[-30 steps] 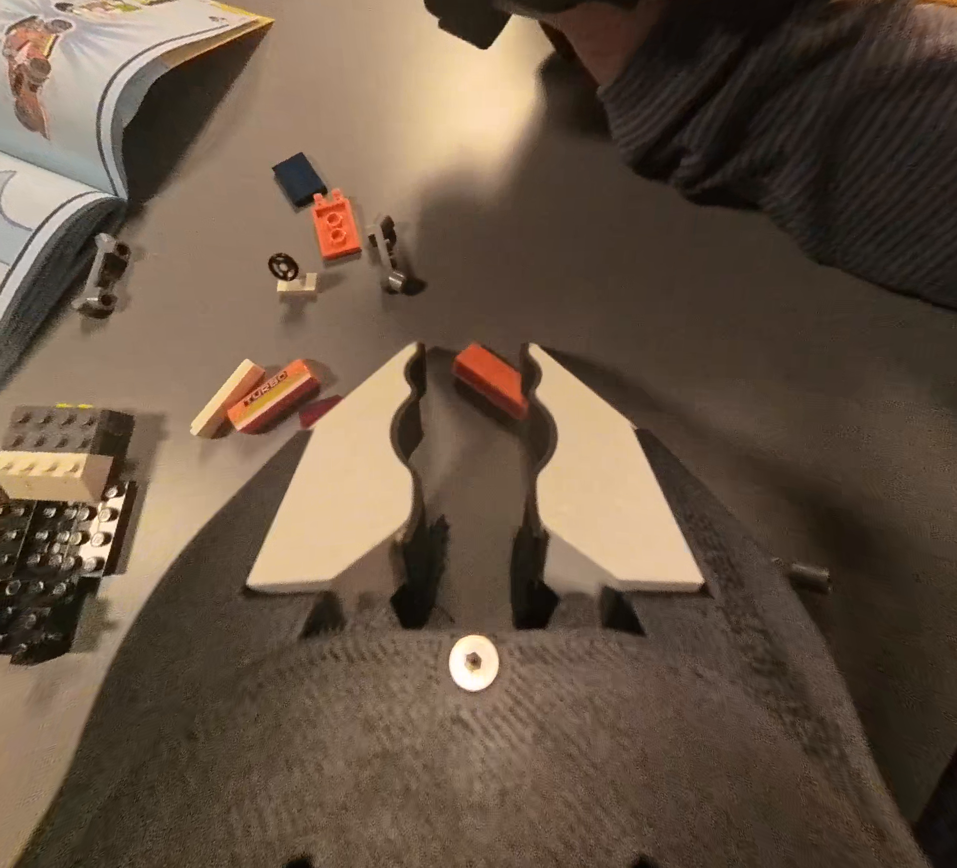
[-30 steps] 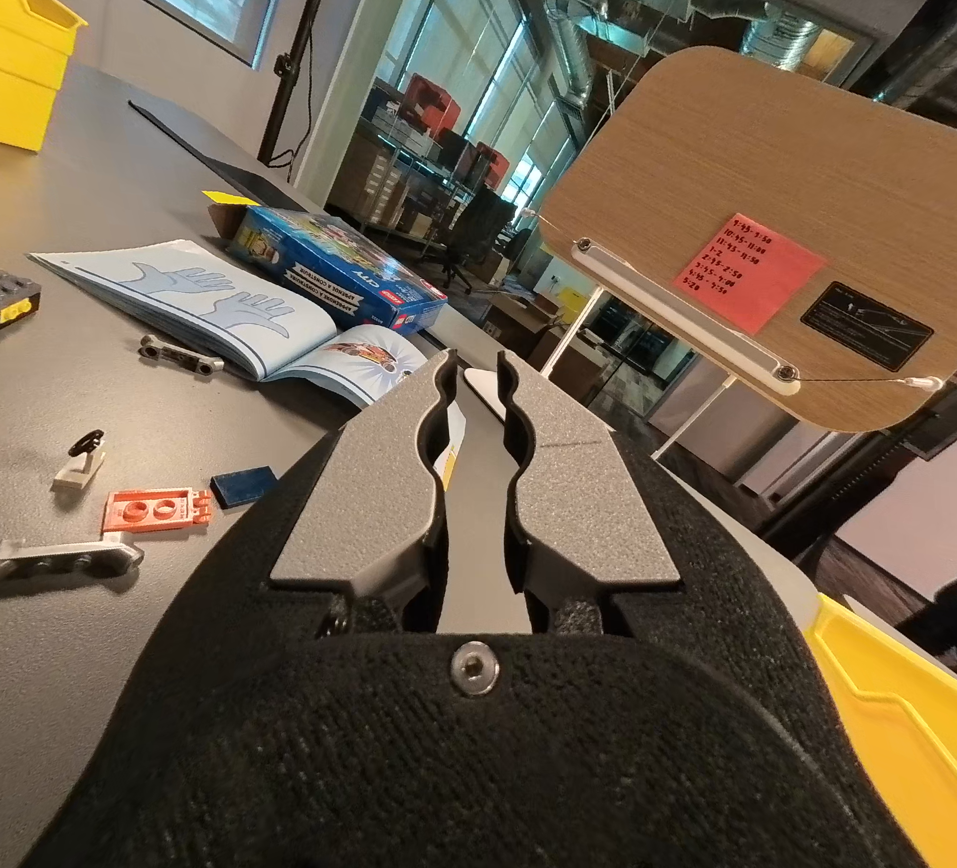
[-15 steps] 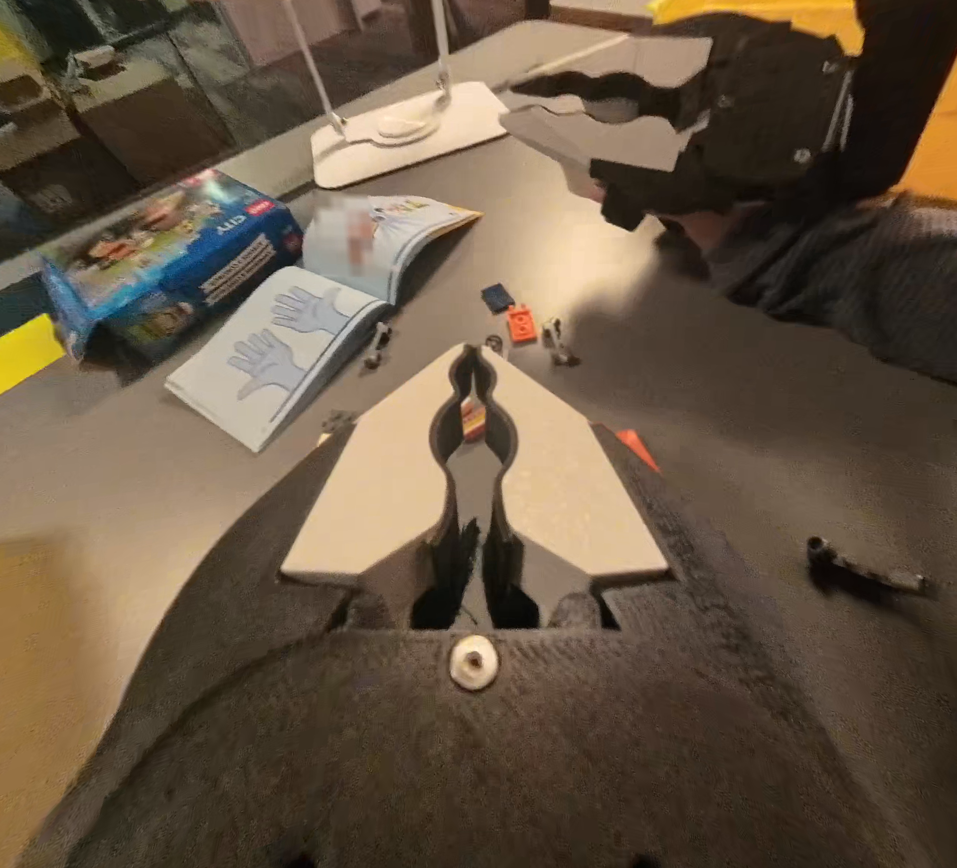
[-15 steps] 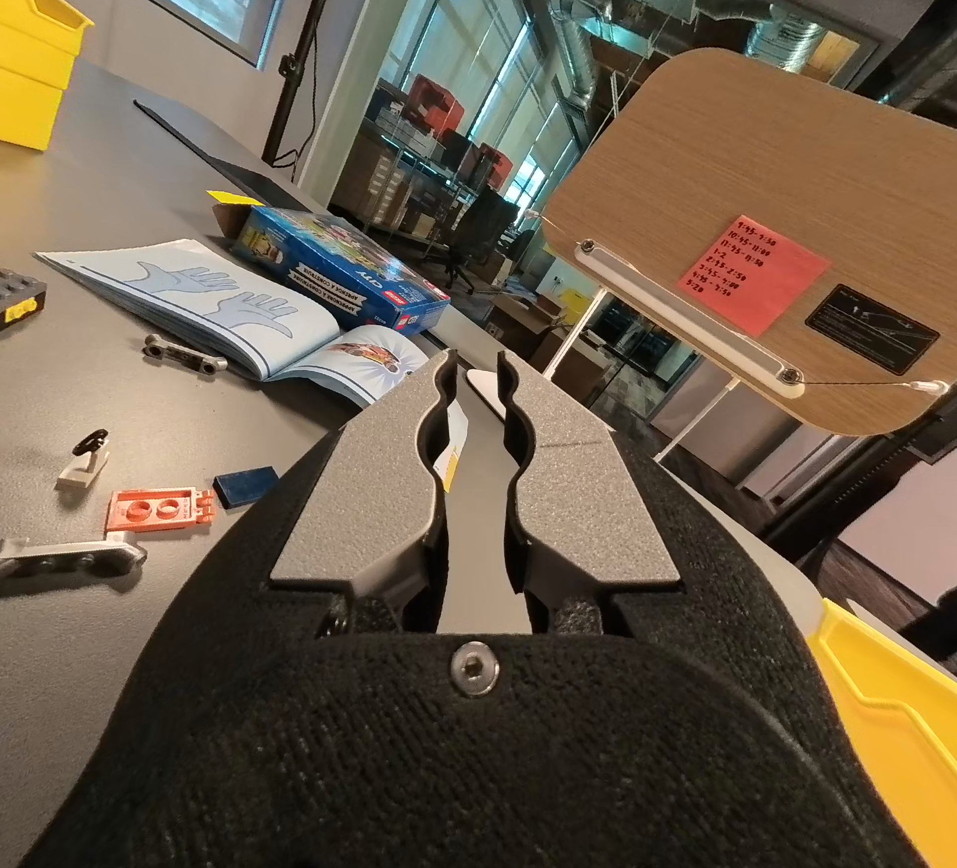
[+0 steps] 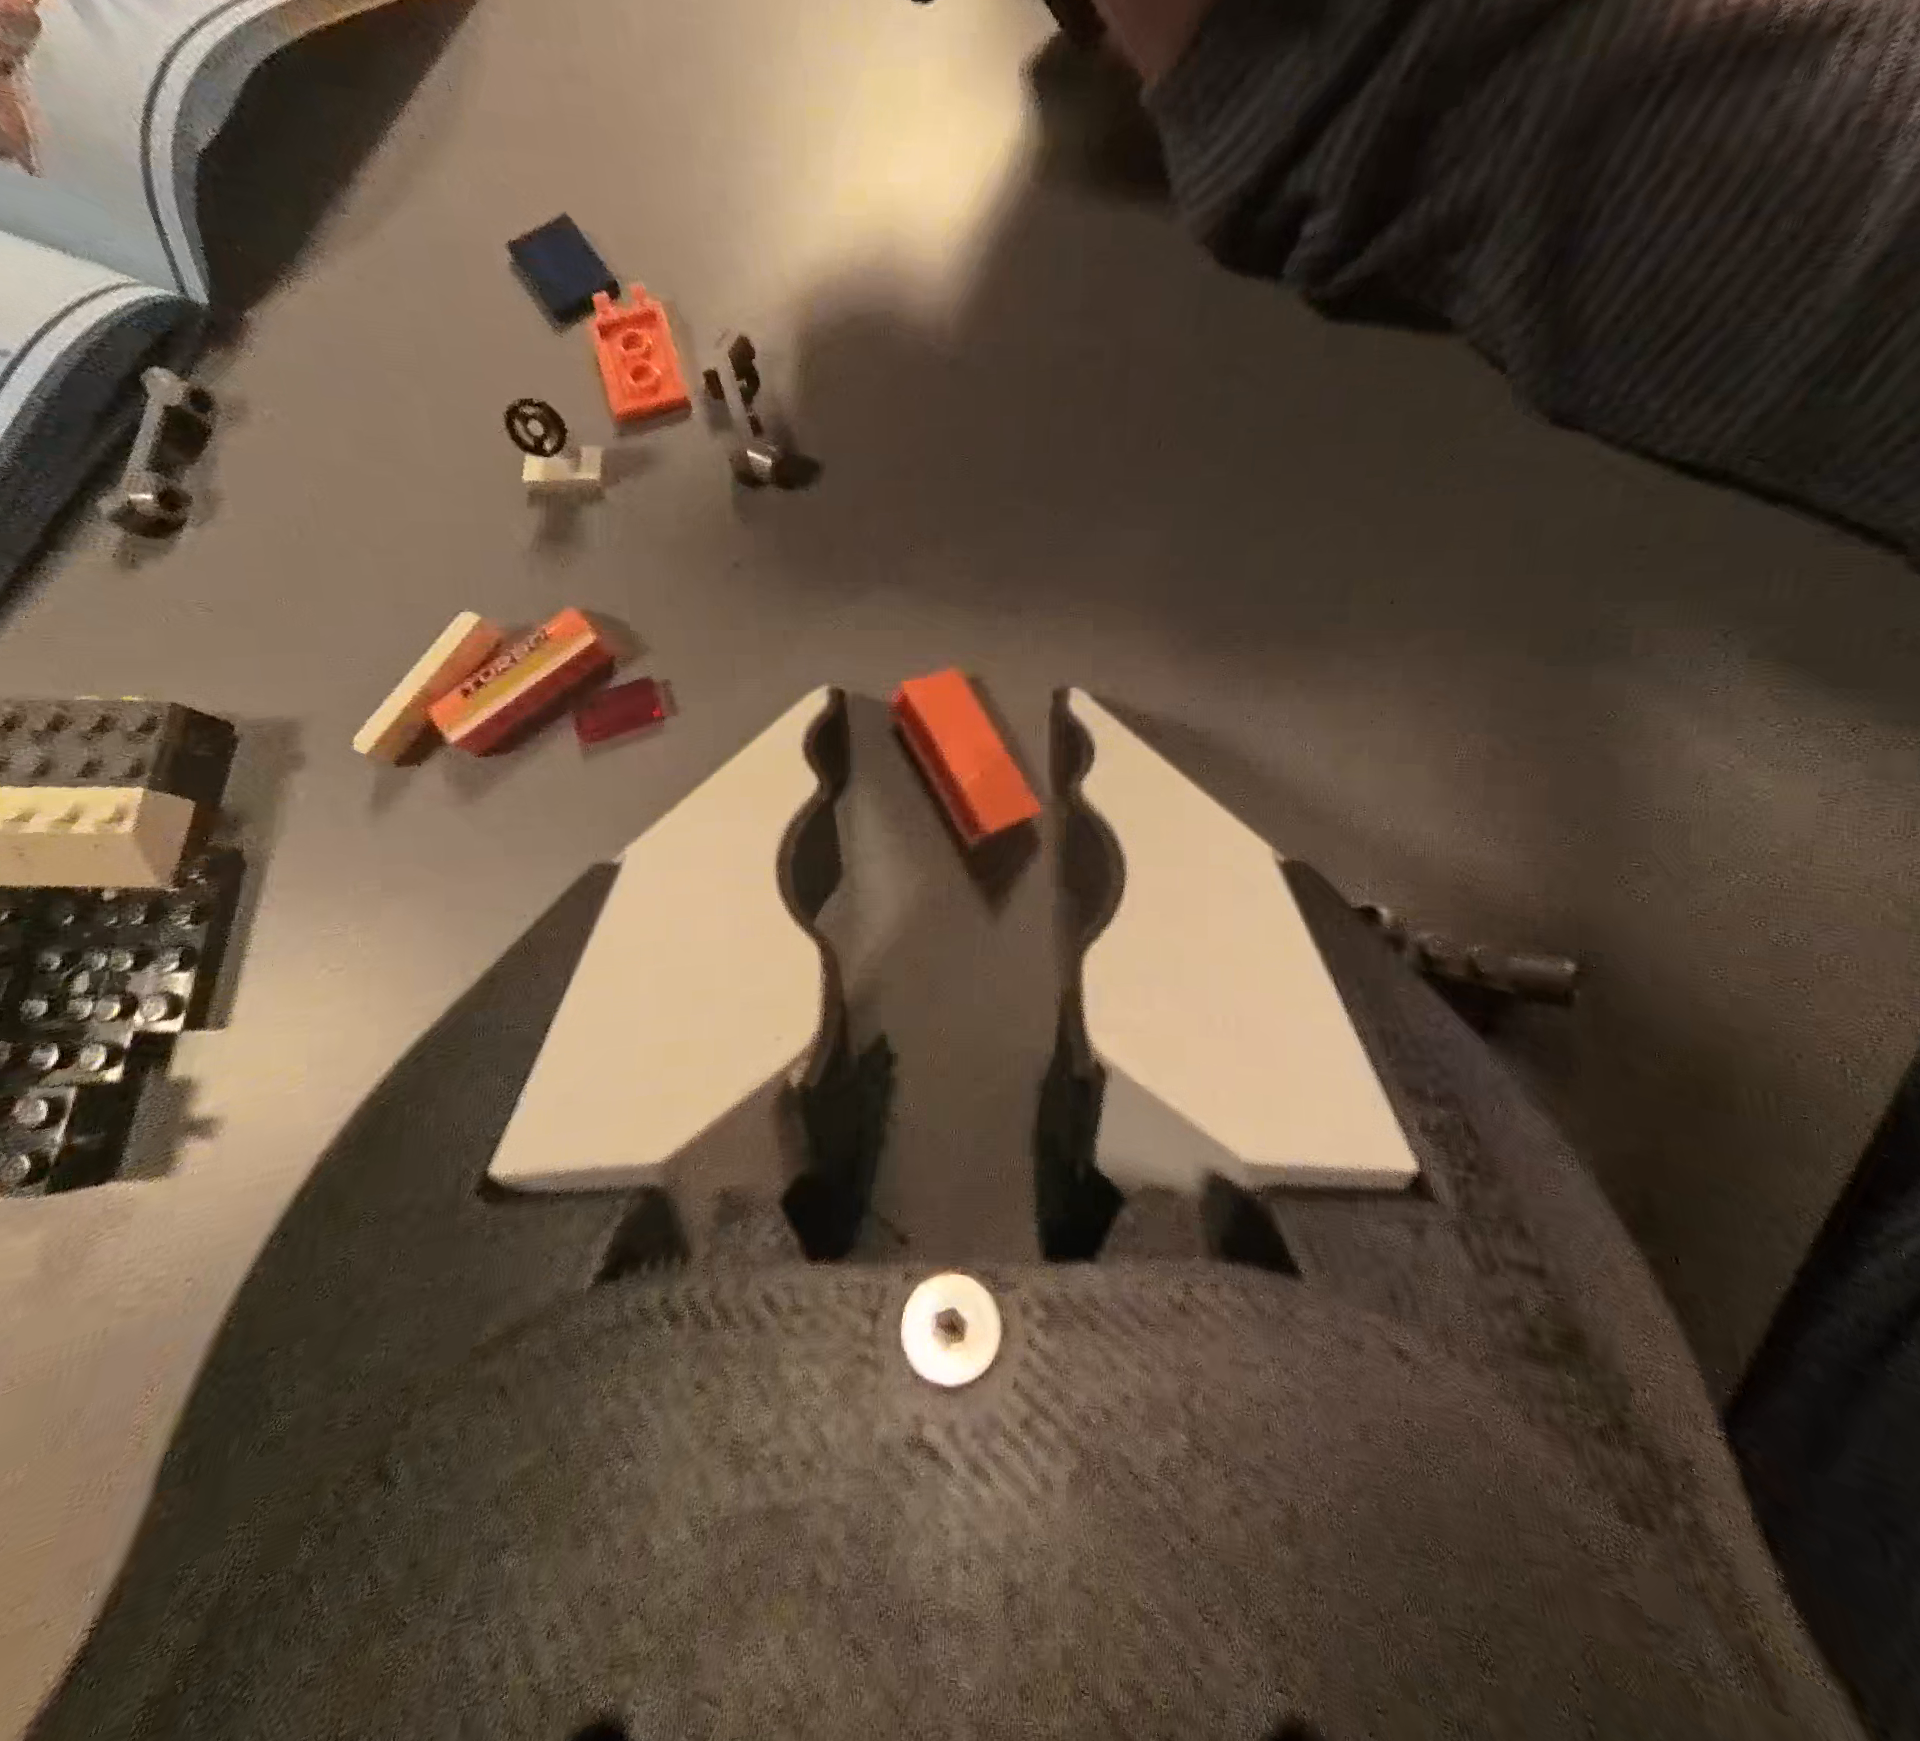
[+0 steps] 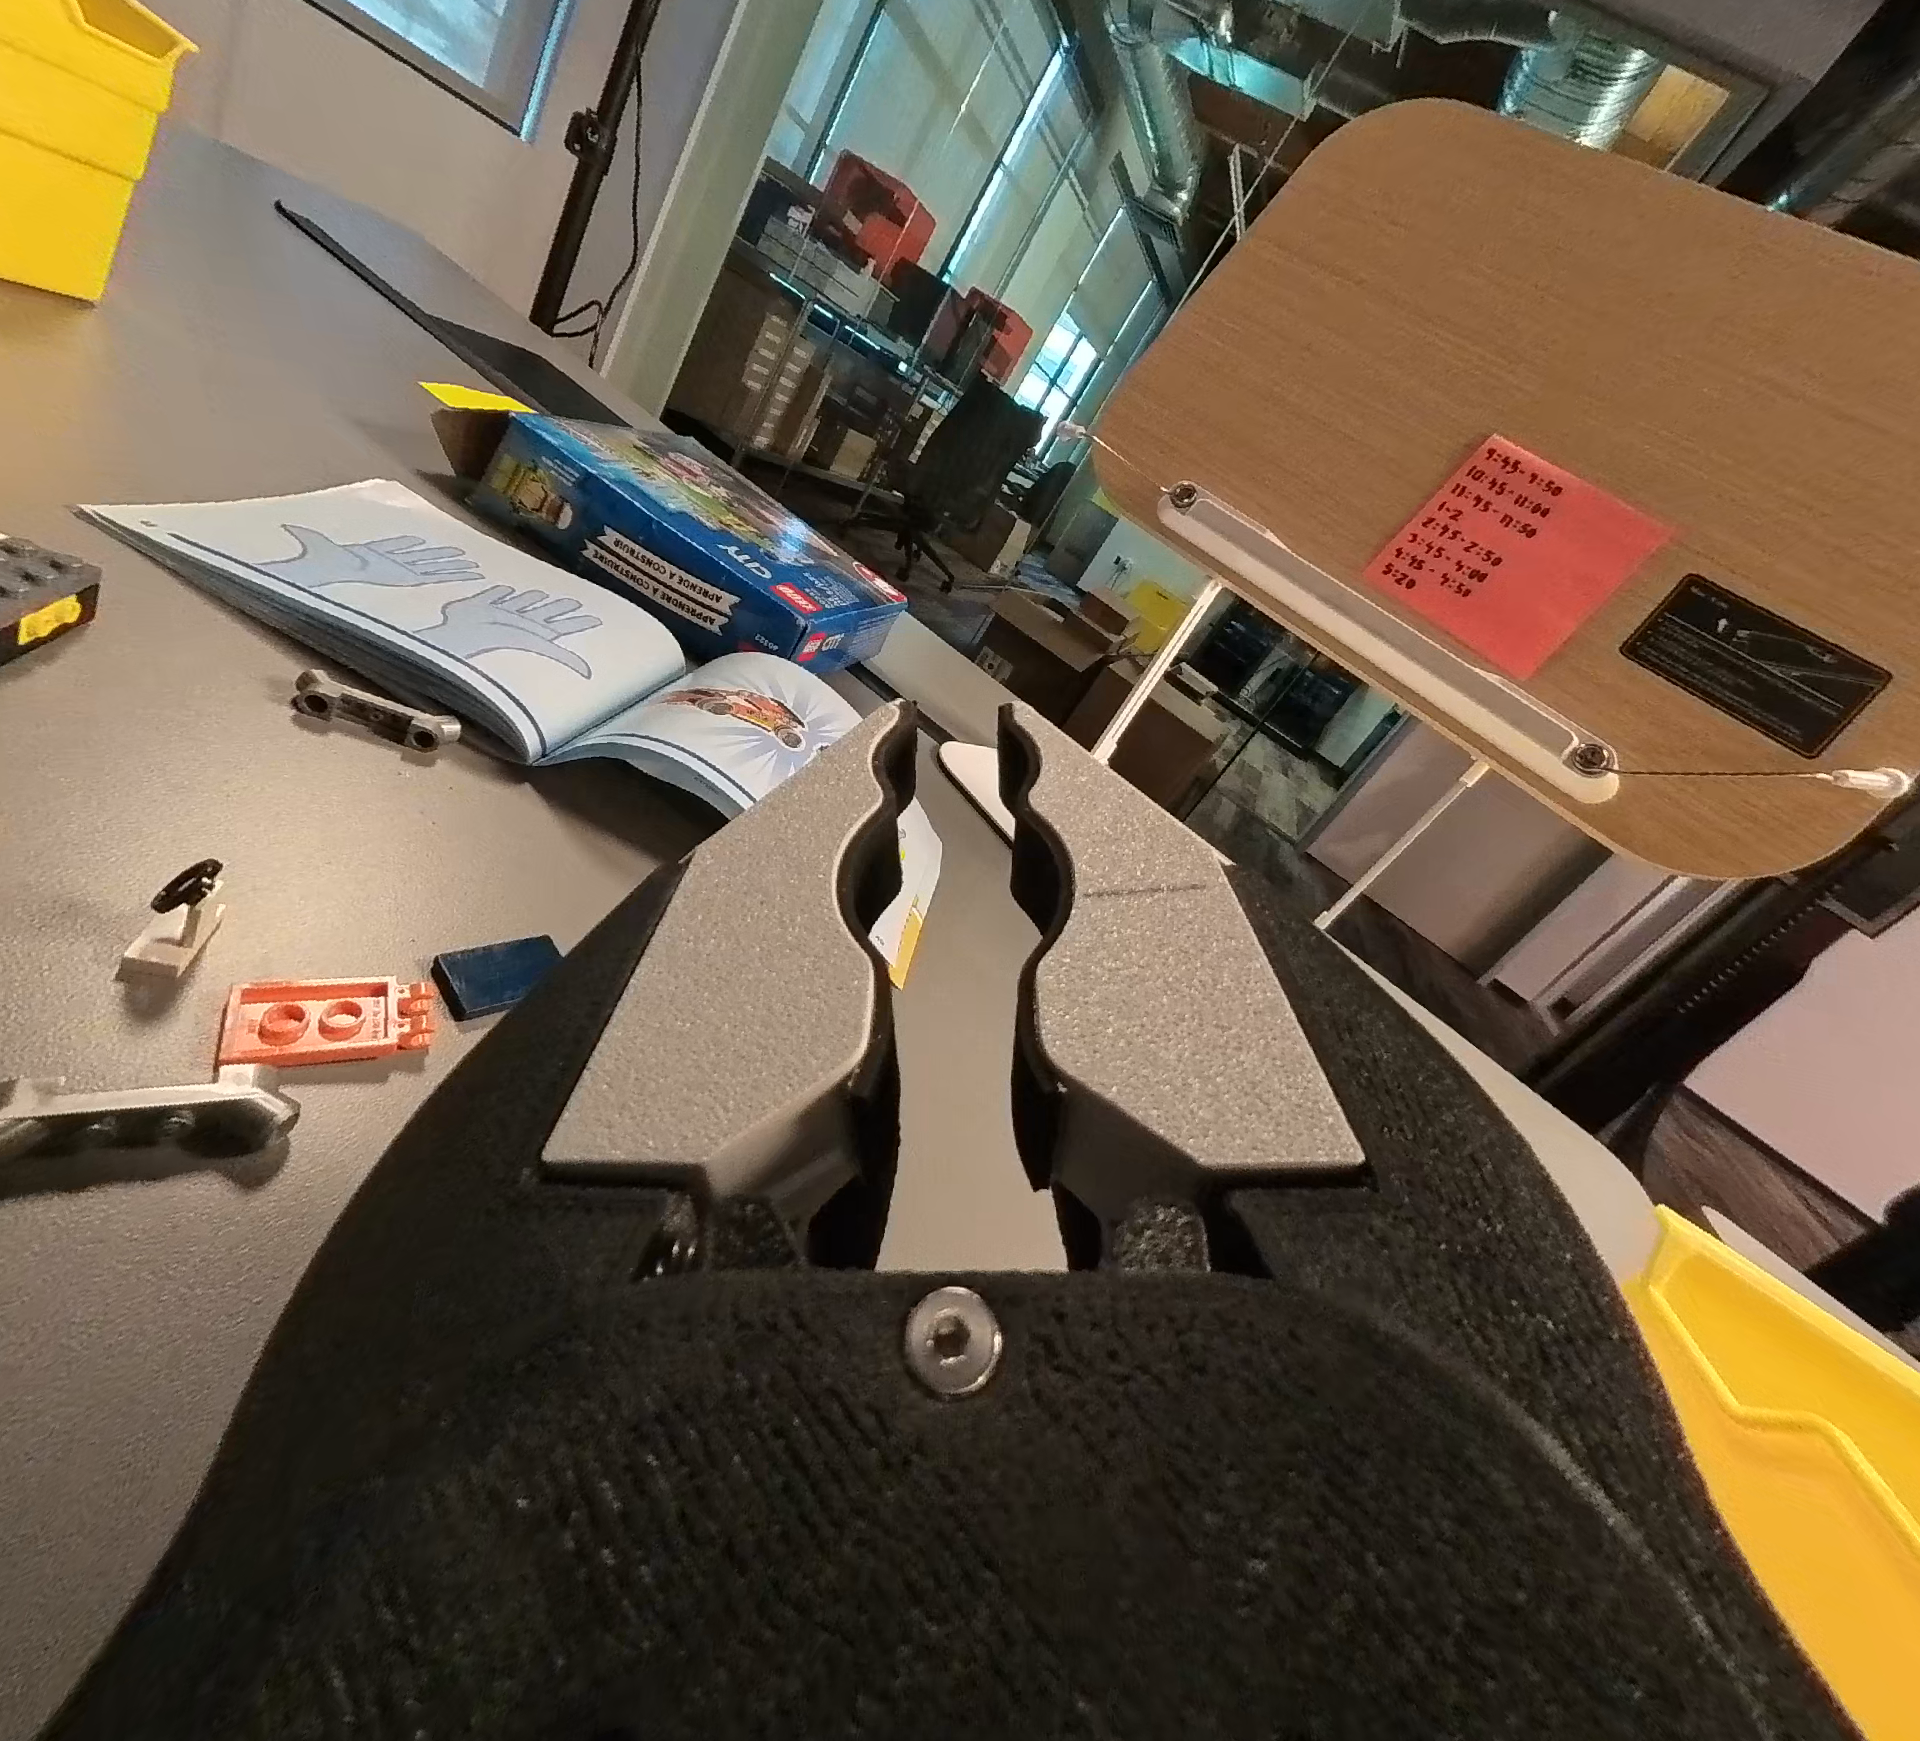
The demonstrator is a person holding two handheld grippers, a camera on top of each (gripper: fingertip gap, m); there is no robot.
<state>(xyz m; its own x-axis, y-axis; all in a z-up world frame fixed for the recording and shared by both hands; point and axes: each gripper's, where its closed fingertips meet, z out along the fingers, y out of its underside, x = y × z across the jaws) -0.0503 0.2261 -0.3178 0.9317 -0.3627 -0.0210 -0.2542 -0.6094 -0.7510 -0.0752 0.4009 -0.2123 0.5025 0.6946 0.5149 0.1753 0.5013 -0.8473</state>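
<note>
Grey table (image 5: pixel 1299 548) — left gripper (image 5: pixel 945 704) open around orange brick (image 5: pixel 966 756); right gripper (image 6: pixel 956 720) parted, bare.

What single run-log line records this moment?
left tongs: open, straddling orange brick, not pressing | right tongs: open, nothing held, above table | booklet open

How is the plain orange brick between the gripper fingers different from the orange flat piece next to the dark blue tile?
The plain orange brick has a smooth top; the orange flat piece shows two round studs. The brick is longer and thicker, while the flat piece is thin with small clips on one end. The brick lies between the left gripper's open fingers, untouched; the flat piece lies farther off, beside the dark blue tile. Both are orange and rest on the grey table.
</note>
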